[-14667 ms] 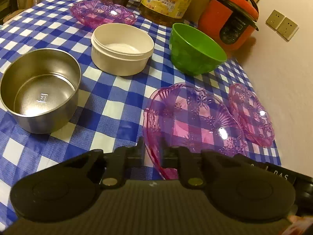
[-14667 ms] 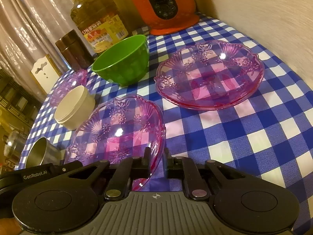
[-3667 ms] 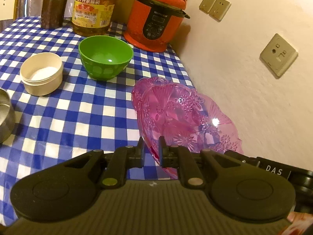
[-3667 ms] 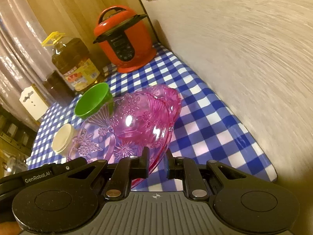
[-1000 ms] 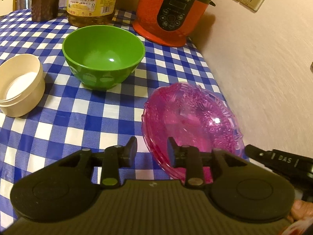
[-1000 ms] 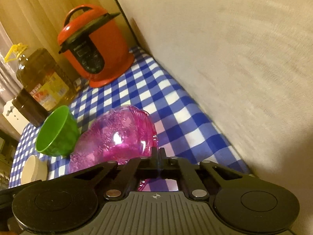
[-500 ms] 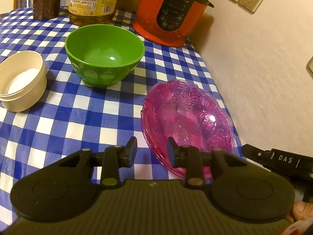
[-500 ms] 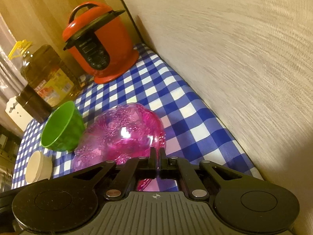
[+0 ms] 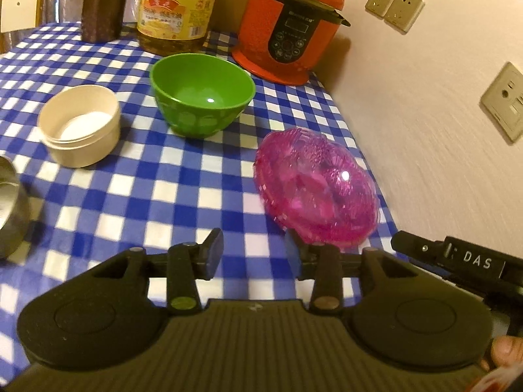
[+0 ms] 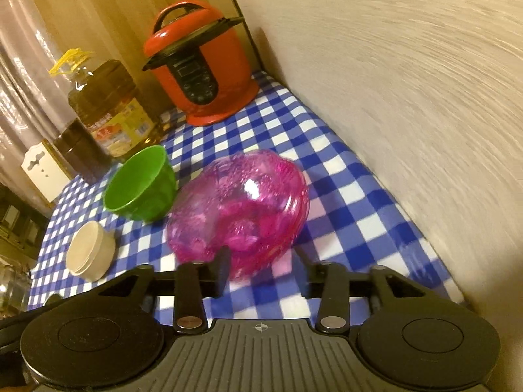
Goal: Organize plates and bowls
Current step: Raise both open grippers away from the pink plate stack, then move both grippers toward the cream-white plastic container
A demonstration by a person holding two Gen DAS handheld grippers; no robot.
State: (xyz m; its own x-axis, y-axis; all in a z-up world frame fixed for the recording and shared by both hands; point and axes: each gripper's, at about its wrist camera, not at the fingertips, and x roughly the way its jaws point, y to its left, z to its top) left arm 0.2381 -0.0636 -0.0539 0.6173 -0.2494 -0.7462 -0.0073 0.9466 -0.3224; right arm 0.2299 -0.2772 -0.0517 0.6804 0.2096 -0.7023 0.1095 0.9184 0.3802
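A stack of pink see-through plates (image 9: pixel 317 196) (image 10: pixel 242 209) rests on the blue checked tablecloth (image 9: pixel 157 196) beside the wall. My left gripper (image 9: pixel 255 248) hovers just in front of the stack. Its jaws are opening, with only cloth showing between them. My right gripper (image 10: pixel 264 271) is also a little short of the stack, jaws opening and holding nothing. Its body (image 9: pixel 457 261) shows at the right of the left wrist view. A green bowl (image 9: pixel 202 94) (image 10: pixel 140 186) and a cream bowl (image 9: pixel 80 125) (image 10: pixel 90 250) stand further left.
A steel bowl (image 9: pixel 9 209) sits at the left edge. A red cooker (image 9: pixel 291 29), an oil bottle (image 9: pixel 176 9) and a brown jar (image 9: pixel 103 3) line the back. The wall (image 9: pixel 425 130) with sockets runs close along the right. A thumb (image 9: pixel 503 349) shows bottom right.
Both grippers have drawn back and up from the pink stack. The right jaws went from shut to open, and the left jaws spread wider. The stack stays put.
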